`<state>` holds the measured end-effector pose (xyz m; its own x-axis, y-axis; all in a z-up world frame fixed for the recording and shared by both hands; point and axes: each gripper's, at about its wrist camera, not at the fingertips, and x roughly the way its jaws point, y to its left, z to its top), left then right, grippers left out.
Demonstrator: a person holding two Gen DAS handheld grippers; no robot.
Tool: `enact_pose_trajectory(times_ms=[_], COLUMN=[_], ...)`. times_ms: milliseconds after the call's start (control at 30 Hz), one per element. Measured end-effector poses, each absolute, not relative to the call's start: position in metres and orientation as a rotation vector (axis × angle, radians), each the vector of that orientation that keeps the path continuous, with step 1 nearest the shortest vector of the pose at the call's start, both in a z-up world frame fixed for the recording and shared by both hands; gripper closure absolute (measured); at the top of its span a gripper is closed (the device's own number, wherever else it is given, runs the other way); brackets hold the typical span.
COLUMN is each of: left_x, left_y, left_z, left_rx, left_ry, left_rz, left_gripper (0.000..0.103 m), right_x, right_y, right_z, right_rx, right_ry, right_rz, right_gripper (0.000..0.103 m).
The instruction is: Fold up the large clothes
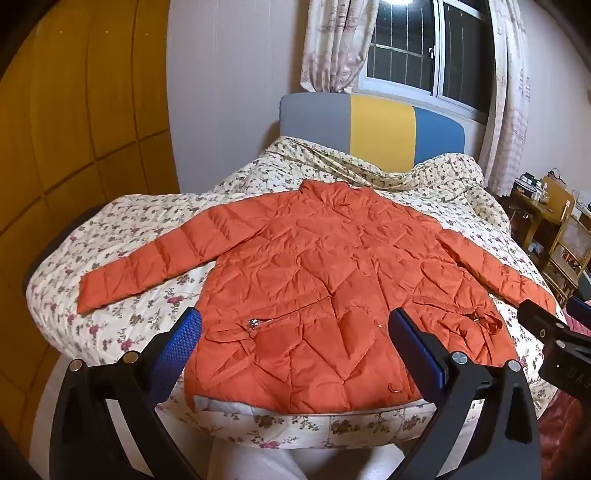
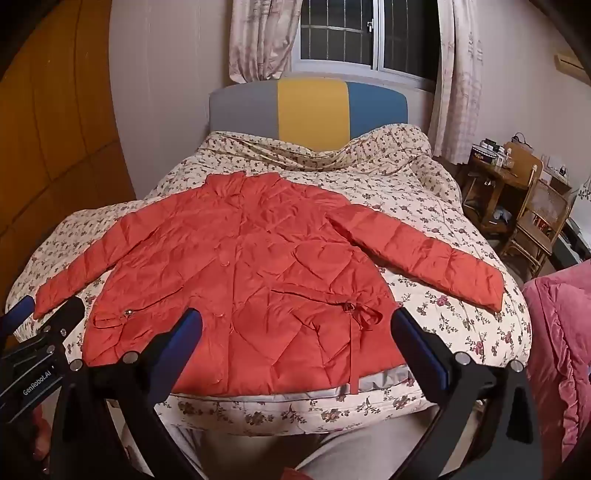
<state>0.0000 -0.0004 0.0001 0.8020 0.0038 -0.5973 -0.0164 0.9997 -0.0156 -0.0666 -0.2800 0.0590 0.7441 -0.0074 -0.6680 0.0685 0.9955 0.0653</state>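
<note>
Flat on the floral quilt (image 1: 122, 266): orange puffer jacket (image 1: 332, 273), sleeves spread, hem near the bed's front edge. Bare quilt beyond the collar (up to the tricolour headboard (image 1: 380, 129)). Left gripper (image 1: 295, 332) and right gripper (image 2: 297, 332) hovering spread wide, empty. Wooden chair (image 2: 535, 221) right, curtained window (image 2: 369, 33) behind.

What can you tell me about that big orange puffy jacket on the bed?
The orange quilted puffer jacket lies flat and unfolded, front up, on the flowery quilt, both sleeves spread out sideways. It looks shiny, puffy and wrinkled. It has a stand-up collar, round buttons, a small zip pocket with a metal pull and a thin tied belt. A grey lining peeks out at the hem. Neither gripper touches it.
</note>
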Motion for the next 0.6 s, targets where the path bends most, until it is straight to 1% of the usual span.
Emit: enact_pose_trajectory(times_ms=[300,400,467,600], left_x=[-0.001,-0.004,-0.003,-0.004], left_y=[0.001,-0.008,-0.004,-0.004], left_z=[0.002,0.0,0.001,0.003], left_rx=[-0.009,-0.003,-0.01,-0.016], left_ry=[0.616,0.629,0.63,0.632], left_rz=[0.026,0.001,-0.002,-0.011], left_gripper=[0.003,0.003,0.003,0.003], right_x=[-0.068,-0.076,-0.065,-0.066], right_y=[-0.277,-0.253,-0.286,-0.285], right_z=[0.059,0.056,0.06,0.06], right_rx=[0.054,0.045,0.095,0.097], right_ry=[0.73,0.728,0.748,0.747], right_rz=[-0.055,-0.056,-0.039,-0.04], right_gripper=[0.002,0.002,0.002,0.002])
